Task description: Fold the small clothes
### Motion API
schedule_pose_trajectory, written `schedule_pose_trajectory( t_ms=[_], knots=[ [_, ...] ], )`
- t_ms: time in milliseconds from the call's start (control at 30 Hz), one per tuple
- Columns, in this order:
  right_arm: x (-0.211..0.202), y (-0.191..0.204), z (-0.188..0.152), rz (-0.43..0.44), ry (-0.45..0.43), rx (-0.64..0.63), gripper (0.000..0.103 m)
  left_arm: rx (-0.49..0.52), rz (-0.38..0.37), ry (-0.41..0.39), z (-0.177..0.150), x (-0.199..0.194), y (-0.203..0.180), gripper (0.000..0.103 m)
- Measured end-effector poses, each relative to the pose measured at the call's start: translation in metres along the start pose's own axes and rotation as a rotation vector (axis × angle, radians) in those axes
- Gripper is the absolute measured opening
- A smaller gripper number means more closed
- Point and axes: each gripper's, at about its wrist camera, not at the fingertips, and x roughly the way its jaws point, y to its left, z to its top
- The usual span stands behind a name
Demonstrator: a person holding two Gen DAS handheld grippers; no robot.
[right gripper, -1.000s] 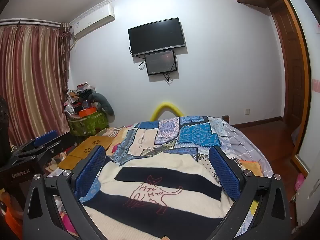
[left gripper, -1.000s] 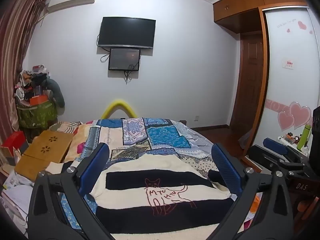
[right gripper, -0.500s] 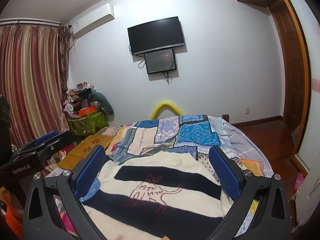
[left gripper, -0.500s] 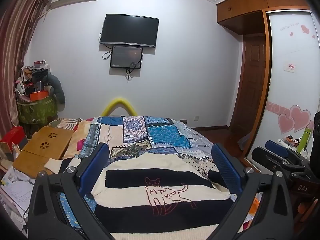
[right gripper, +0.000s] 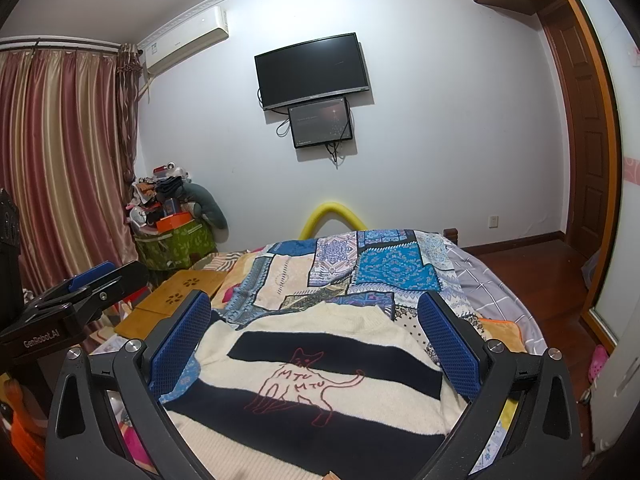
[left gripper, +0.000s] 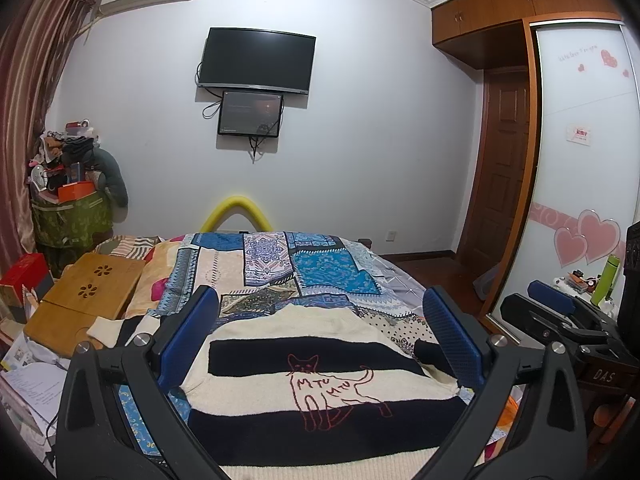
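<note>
A cream and navy striped sweater (left gripper: 320, 384) with a red cat outline lies flat on the bed, front side up. One cream-cuffed sleeve (left gripper: 102, 330) sticks out to the left. My left gripper (left gripper: 322, 334) hovers above the sweater's near half, open, with nothing between its blue pads. My right gripper (right gripper: 314, 342) is also open over the same sweater (right gripper: 320, 380) and holds nothing. Each gripper shows at the edge of the other's view: the right gripper (left gripper: 560, 312) and the left gripper (right gripper: 84, 292). The sweater's near hem is cut off by the frame.
A patchwork quilt (left gripper: 280, 268) covers the bed beyond the sweater. A wooden lap desk (left gripper: 84, 300) and papers lie to the left, with a cluttered green bin (left gripper: 72, 216) behind. A wardrobe (left gripper: 580, 200) and door stand to the right. A yellow foam tube (left gripper: 236, 212) arches behind the bed.
The left gripper has levelled out from a slight roll and shifted a little. The right gripper has barely moved. The sweater lies as before and both grippers stay open.
</note>
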Motion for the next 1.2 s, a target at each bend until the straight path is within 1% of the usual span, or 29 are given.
schedule_pose_trajectory(
  t_ms=[1200],
  knots=[
    [0.0026, -0.0009, -0.0028, 0.000, 0.002, 0.004, 0.103, 0.004, -0.003, 0.015, -0.0016, 0.0004, -0.0013, 0.103]
  ],
)
